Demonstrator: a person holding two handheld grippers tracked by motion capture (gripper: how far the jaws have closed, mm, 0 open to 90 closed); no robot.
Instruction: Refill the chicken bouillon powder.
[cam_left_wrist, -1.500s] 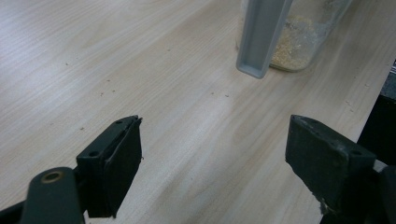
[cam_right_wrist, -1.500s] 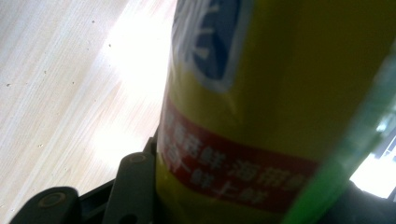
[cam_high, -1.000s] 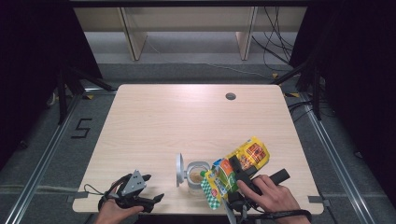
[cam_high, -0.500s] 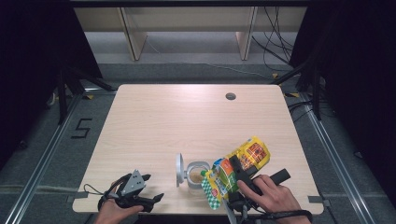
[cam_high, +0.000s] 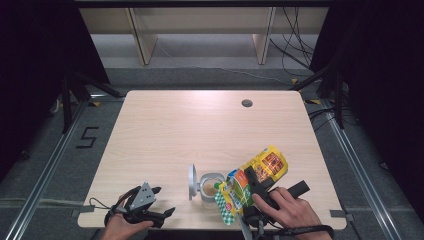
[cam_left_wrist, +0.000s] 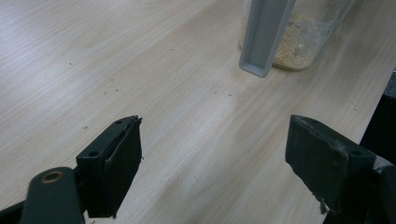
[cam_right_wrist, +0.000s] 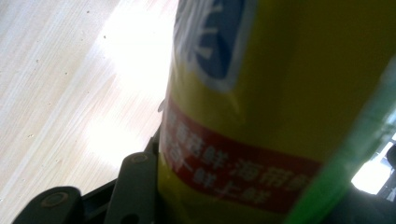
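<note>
In the high view, the right gripper (cam_high: 250, 186) clamped a yellow snack bag (cam_high: 252, 177), tilted over an open glass jar (cam_high: 209, 185) just left of it. In the left gripper view, the left gripper (cam_left_wrist: 212, 158) gaped wide above the bare counter (cam_left_wrist: 93, 65), the jar (cam_left_wrist: 299, 42) ahead. In the right gripper view, the bag (cam_right_wrist: 280, 93) sat between the jaws.

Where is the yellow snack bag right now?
In the high view the yellow snack bag is near the table's front right edge, held in the right gripper, tilted over the open jar.
</note>
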